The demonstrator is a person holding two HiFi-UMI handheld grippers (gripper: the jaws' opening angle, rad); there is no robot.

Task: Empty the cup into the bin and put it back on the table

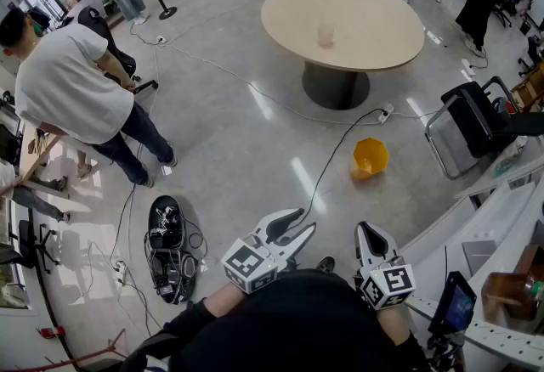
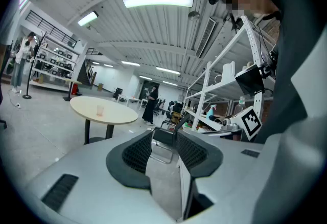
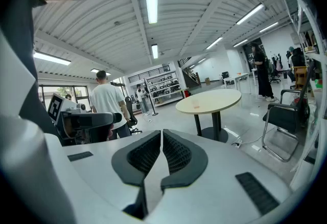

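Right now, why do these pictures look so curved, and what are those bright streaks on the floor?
Head view: a wide lens bends the room's edges; the streaks on the floor are likely ceiling lights mirrored in its gloss. Left gripper view: dark round rim, and the ceiling lamp glares white. Right gripper view: same bulge, with the round table sharp but small.

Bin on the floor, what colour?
The bin is yellow-orange; head view shows it best.
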